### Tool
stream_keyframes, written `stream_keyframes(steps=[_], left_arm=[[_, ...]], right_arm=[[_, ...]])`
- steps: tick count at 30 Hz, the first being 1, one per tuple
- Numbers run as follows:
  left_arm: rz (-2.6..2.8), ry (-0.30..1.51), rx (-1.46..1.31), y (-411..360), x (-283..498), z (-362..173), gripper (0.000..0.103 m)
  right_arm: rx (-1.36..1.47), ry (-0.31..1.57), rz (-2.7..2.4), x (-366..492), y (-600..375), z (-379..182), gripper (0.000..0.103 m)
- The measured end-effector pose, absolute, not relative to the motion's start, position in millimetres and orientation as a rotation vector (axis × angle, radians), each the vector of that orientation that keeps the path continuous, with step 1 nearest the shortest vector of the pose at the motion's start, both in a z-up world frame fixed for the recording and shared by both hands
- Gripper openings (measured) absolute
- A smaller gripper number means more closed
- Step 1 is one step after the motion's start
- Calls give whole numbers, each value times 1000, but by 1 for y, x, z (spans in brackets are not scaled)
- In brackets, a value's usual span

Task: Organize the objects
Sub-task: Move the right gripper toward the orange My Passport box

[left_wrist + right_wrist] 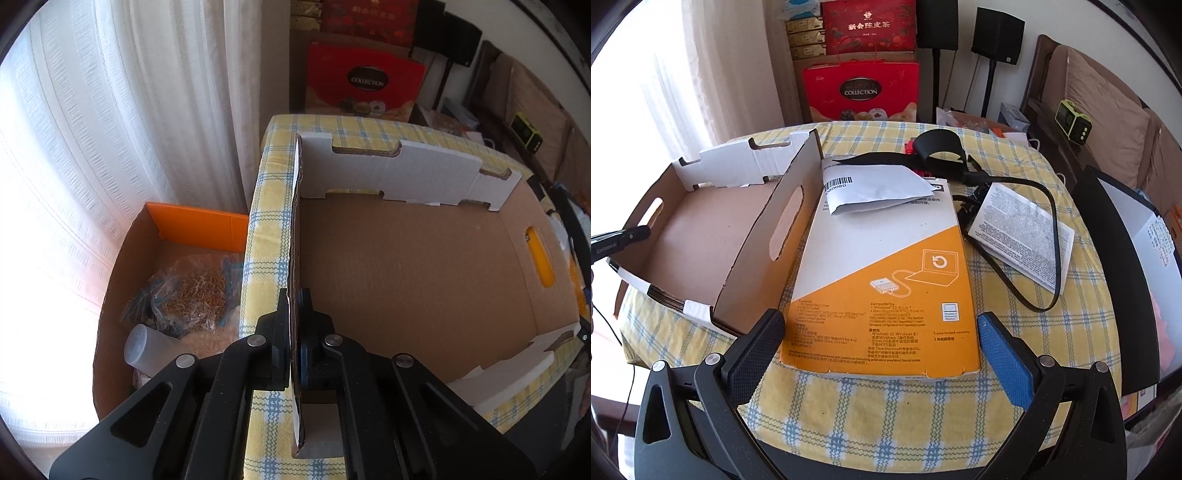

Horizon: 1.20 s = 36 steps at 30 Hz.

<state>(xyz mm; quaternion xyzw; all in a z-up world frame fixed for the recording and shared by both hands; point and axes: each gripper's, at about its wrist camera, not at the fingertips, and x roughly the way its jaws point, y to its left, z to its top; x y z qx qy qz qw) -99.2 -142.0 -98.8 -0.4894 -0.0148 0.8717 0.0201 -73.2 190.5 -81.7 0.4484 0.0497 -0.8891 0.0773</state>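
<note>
An open cardboard tray box (406, 266) lies on the yellow checked table (266, 221); its inside is bare. My left gripper (295, 306) is shut on the box's left wall. The box also shows in the right wrist view (701, 236), with the left gripper (631, 236) at its far side. A white and orange hard-drive box (882, 288) lies flat beside the tray, with a white barcoded paper (875, 188) on top. My right gripper (879, 325) is open, with its fingers either side of the orange box's near end. A black cable (1045, 236) and a printed leaflet (1023, 236) lie to the right.
A black strap loop (938, 147) lies behind the paper. A floor carton (166, 295) with bagged items and a plastic cup (147, 350) stands left of the table by the curtain. Red gift boxes (860, 88) stand behind the table. A dark board (1126, 266) is at right.
</note>
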Motion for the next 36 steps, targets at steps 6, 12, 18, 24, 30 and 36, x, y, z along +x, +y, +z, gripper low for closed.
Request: stream_keyframes(steps=[6,12,18,24,30,36], left_arm=[[2699,-55,-1514,-143,-99,-99,3],[2694,-65,-1511,-144,-101,-99,3],[2693,-24,-1502,-141,-100,-99,3],[2687,-5,-1490,-140,-100,-98,3],[2691,3,-1488,-139,-100,-98,3],[2700,21,-1484,-137,-99,-99,3]], right_arm=[[1381,14,-2611,-78,211,-83,103],[1361,-219,-2551,-72,247,-77,103],[1377,-392,-2484,-79,270,-87,102],[1351,-462,-2365,-83,258,-90,98],[1318,-416,-2357,-83,231,-73,97],[1310,-366,-2438,-83,217,-56,98]])
